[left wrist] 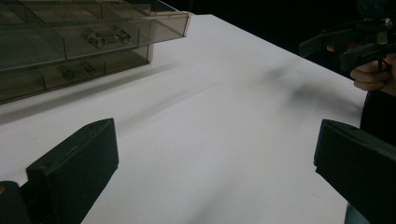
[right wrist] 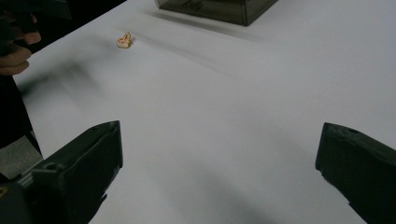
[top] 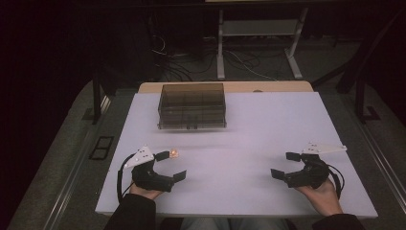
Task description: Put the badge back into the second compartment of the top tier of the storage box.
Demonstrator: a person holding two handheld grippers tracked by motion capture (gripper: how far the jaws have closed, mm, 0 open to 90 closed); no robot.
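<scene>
A smoky clear plastic drawer box (top: 192, 106) stands at the back middle of the white table (top: 239, 139); it also lies in the left gripper view (left wrist: 70, 42) and at the top of the right gripper view (right wrist: 219, 8). A small orange piece (top: 174, 154) lies on the table beside the left gripper's far jaw, and it is seen small in the right gripper view (right wrist: 124, 40). My left gripper (top: 171, 165) rests near the front left, open and empty. At the front right, my right gripper (top: 285, 165) is open with nothing between its fingers.
Dark floor with cables and white desk legs (top: 220, 48) lies beyond the table. A tan board edge (top: 239, 86) shows behind the drawer box. The other hand's gripper (left wrist: 355, 44) appears far off in the left gripper view.
</scene>
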